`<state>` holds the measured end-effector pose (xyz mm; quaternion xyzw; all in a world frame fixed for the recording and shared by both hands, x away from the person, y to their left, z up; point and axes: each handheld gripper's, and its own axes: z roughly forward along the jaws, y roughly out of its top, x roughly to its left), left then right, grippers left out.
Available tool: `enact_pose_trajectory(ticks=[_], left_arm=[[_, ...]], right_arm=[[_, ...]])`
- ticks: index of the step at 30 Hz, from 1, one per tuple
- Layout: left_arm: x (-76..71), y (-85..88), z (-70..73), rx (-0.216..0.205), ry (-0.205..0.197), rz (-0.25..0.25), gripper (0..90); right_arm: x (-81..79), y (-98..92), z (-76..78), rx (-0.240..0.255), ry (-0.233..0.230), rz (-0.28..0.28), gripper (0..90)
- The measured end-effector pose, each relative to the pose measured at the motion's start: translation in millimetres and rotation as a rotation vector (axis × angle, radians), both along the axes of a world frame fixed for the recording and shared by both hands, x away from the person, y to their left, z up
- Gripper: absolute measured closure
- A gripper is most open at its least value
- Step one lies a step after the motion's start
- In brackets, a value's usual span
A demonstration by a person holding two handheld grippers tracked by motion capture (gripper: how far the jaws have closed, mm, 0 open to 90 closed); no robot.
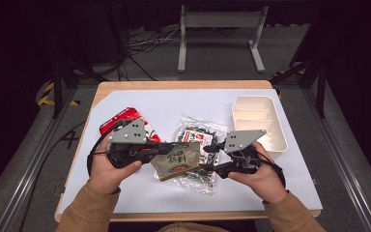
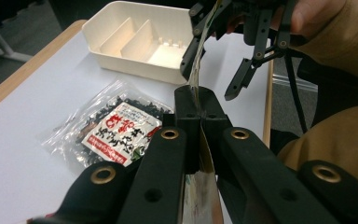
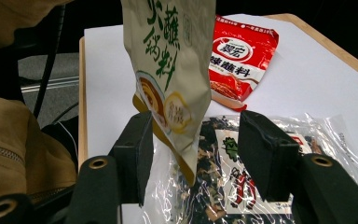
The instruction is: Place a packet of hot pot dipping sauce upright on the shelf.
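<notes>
Sauce sachet [image 1: 175, 161], flat foil pouch: cream front with green Chinese lettering and round food pictures low on the front, gold-brown edges. It hangs in the air over the white table cover [image 1: 140, 193], between the two hands, above the near edge of the clear bag of dark dried bits [image 1: 198, 140] with its red-and-white label.

Left gripper [image 1: 160, 150]: jaws together, clamped on one edge of the sachet; in the left gripper view the pouch runs edge-on straight out from between the pinched tips.

Right gripper [image 1: 208, 155]: jaws apart, the sachet's other end sits between them, the pads not pressing it as far as I can see in the right gripper view.

Red sauce packet [image 1: 125, 121] lies flat on the cover behind the left hand. Cream divided tray [image 1: 280, 137] sits at the right side of the table, behind the right hand.
</notes>
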<state>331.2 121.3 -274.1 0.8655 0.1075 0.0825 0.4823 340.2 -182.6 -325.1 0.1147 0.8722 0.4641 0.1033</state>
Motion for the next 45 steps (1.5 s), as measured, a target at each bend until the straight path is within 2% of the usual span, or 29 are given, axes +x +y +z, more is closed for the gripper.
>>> enact_pose_trajectory(ticks=[6,8,13,16,21,28,35,39,45], left_arm=[[-0.3,-5.3,-1.4,0.004,-0.007,-0.027,89.5],[-0.4,-7.2,-1.7,0.009,-0.009,-0.037,89.5],[-0.4,-10.9,-2.8,0.022,-0.008,-0.059,89.5],[-0.2,-12.7,-3.7,0.029,-0.005,-0.064,89.5],[-0.2,-14.5,-4.7,0.034,-0.001,-0.072,89.4],[-0.8,-16.9,-6.3,0.039,0.008,-0.081,89.4],[0.6,-18.3,-8.0,0.047,0.011,-0.086,89.4],[0.9,-17.7,-8.2,0.041,0.015,-0.085,89.3],[1.7,-15.6,-8.6,0.022,0.024,-0.08,87.0]], right_arm=[[4.8,5.7,-2.3,-0.001,0.015,0.021,44.3],[6.8,10.0,-4.1,-0.004,0.032,0.04,44.4],[10.2,18.7,-5.8,-0.024,0.044,0.101,52.7],[10.6,22.4,-5.2,-0.041,0.054,0.122,53.5],[10.6,28.7,-4.1,-0.09,0.051,0.133,57.7],[10.3,34.0,-1.0,-0.14,0.052,0.162,74.2],[10.7,38.4,-1.5,-0.185,0.063,0.174,82.5],[10.5,39.7,-1.1,-0.194,0.077,0.177,85.2],[10.3,37.8,1.7,-0.183,0.088,0.16,88.6]])
